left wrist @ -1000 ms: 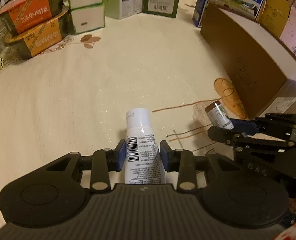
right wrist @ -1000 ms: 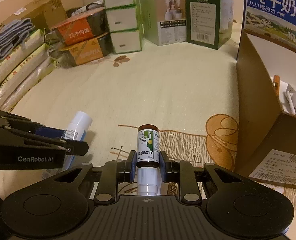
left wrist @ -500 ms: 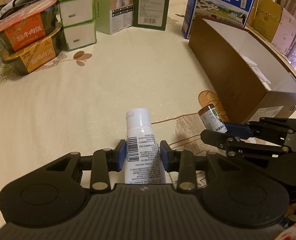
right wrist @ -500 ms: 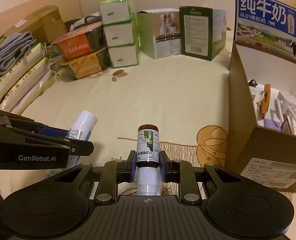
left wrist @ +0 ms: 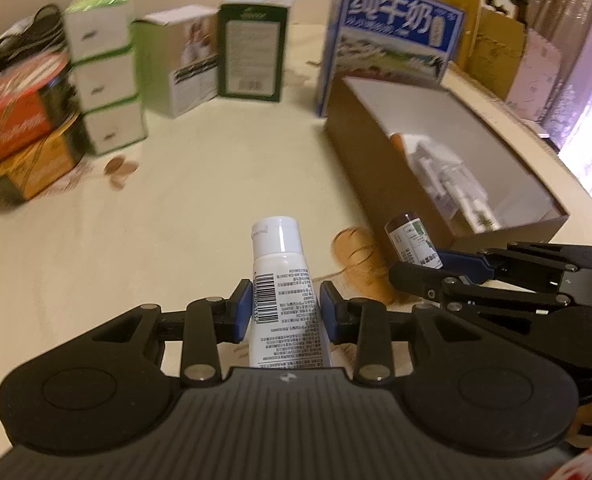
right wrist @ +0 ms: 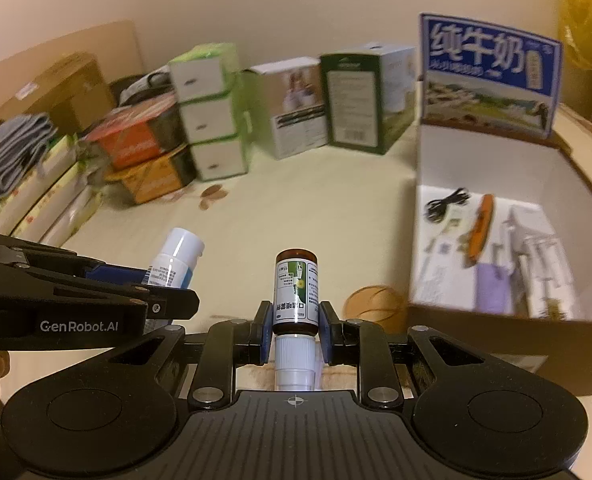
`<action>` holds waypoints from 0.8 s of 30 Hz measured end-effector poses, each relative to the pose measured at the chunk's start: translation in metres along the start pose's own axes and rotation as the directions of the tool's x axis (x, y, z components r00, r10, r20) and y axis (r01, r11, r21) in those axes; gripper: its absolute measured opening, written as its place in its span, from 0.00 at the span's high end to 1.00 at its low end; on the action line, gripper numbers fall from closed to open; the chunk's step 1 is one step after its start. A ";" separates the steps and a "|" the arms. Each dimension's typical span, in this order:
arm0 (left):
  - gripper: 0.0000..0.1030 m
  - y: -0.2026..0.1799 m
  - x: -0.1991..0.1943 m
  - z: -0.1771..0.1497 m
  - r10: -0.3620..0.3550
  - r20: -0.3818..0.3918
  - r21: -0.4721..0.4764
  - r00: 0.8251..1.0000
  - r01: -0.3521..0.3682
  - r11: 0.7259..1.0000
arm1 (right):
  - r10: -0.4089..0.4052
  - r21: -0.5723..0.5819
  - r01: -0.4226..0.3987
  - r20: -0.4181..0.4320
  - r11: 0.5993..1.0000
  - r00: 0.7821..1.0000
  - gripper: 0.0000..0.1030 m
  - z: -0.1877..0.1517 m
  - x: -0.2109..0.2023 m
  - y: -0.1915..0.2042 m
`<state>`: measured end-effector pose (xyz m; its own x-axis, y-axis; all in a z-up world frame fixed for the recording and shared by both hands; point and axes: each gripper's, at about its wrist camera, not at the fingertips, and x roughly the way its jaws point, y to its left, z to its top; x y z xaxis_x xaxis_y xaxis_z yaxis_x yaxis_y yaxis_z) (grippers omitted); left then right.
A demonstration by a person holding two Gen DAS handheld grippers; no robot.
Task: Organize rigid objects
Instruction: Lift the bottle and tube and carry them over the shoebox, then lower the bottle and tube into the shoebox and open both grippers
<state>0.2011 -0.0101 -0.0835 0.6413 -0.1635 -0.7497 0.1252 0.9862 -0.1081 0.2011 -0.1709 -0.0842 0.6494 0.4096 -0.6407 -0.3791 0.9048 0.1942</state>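
we are holding a white plastic tube with a printed barcode label (left wrist: 284, 280) low in the centre of the left wrist view, cap pointing away, with the left gripper (left wrist: 286, 312) closing its blue pads on the tube's sides. at right in the same view, the right gripper (right wrist: 294, 332) is clamping a small brown glass bottle with a green and white label (right wrist: 296, 296) by its body just above its white cap, the bottle's base pointing away. both items are hanging above the cream patterned tablecloth (left wrist: 176, 208), side by side and not touching. to the right, an open brown cardboard box with a white inside (right wrist: 475, 160) is sitting with an orange pen, a black cable and white packets in it. we are seeing a blue milk carton panel (right wrist: 491, 76) standing at the box's far end, and stacked green and white boxes (right wrist: 212, 132) blurring at upper left.
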 end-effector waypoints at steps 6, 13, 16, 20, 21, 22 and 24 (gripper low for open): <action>0.70 -0.033 0.001 0.027 -0.059 0.031 0.035 0.998 0.058 0.998 | -0.036 0.049 0.034 0.029 0.998 0.999 0.80 0.019 -0.021 -0.033; 0.70 -0.074 0.012 0.061 -0.130 0.050 0.062 0.990 0.126 0.990 | -0.090 0.115 0.084 0.055 0.990 0.994 0.80 0.038 -0.038 -0.082; 0.70 -0.091 0.021 0.077 -0.157 0.053 0.070 0.986 0.153 0.986 | -0.106 0.142 0.097 0.059 0.985 0.993 0.80 0.046 -0.043 -0.103; 0.70 -0.110 0.037 0.095 -0.180 0.043 0.066 0.983 0.177 0.982 | -0.127 0.174 0.116 0.057 0.978 0.990 0.80 0.055 -0.044 -0.128; 0.70 -0.114 0.042 0.099 -0.185 0.040 0.064 0.982 0.182 0.981 | -0.132 0.180 0.120 0.058 0.976 0.990 0.80 0.057 -0.043 -0.133; 0.70 -0.118 0.047 0.103 -0.189 0.037 0.060 0.981 0.186 0.981 | -0.134 0.186 0.121 0.058 0.975 0.989 0.80 0.058 -0.042 -0.138; 0.70 -0.125 0.056 0.111 -0.193 0.031 0.054 0.981 0.191 0.980 | -0.136 0.205 0.122 0.055 0.971 0.989 0.80 0.060 -0.041 -0.149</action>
<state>0.3050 -0.1452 -0.0397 0.6285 -0.3515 -0.6938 0.2863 0.9340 -0.2139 0.2710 -0.3156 -0.0425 0.7305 0.2884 -0.6191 -0.1539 0.9527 0.2622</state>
